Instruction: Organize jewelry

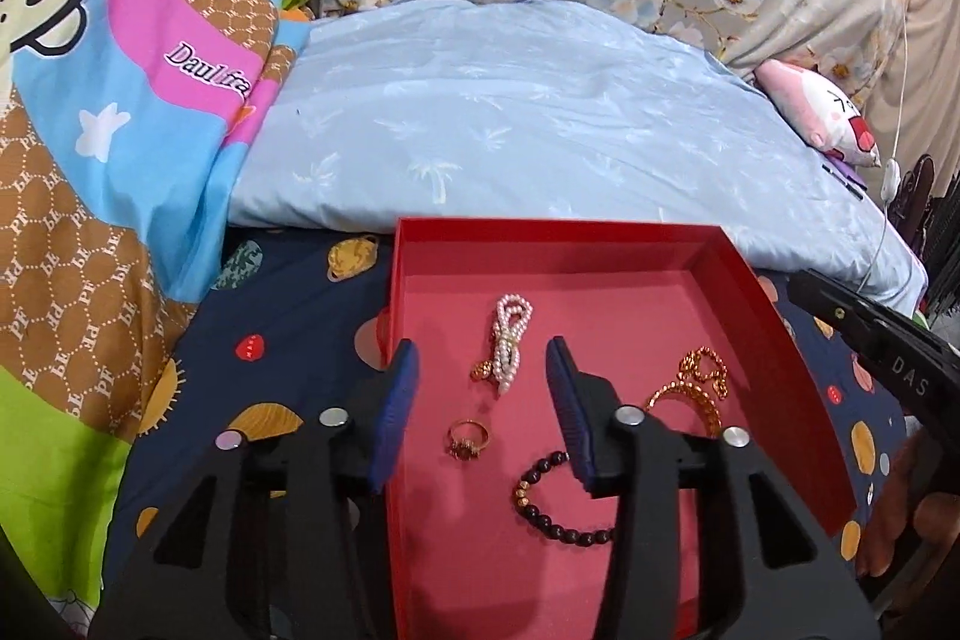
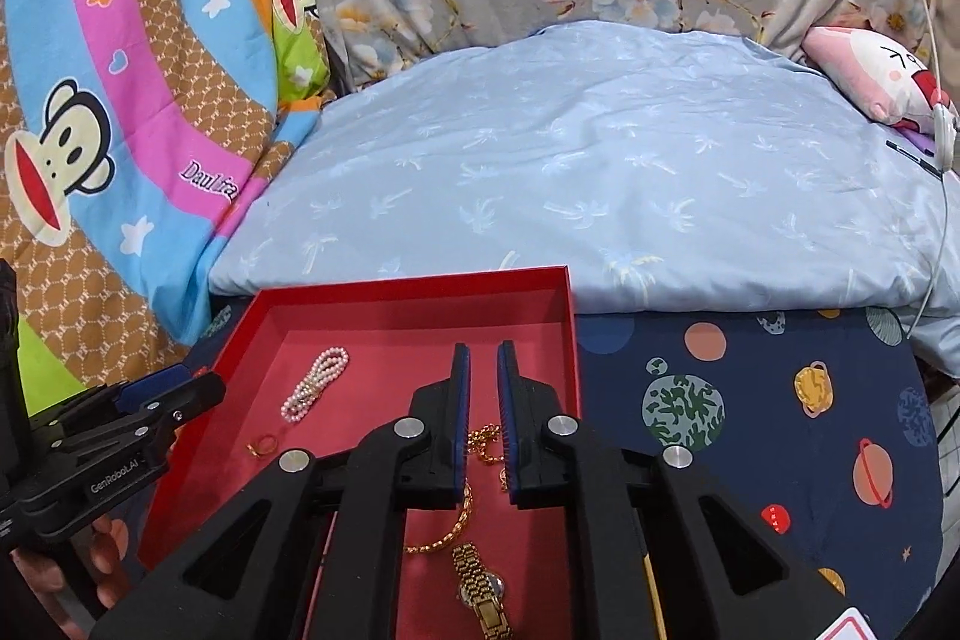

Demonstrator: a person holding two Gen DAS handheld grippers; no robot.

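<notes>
Tilting down over the red tray on the bed, both tools hang just above the jewelry. The left tool has its jaws partway open, with the pearl strand lying in the tray below the gap, nothing gripped. The right tool is nearly closed, holding nothing, above the gold chain. A ring, bead bracelet and gold watch lie in there too.

blue pillow | monkey-print blanket | planet-print sheet
</notes>
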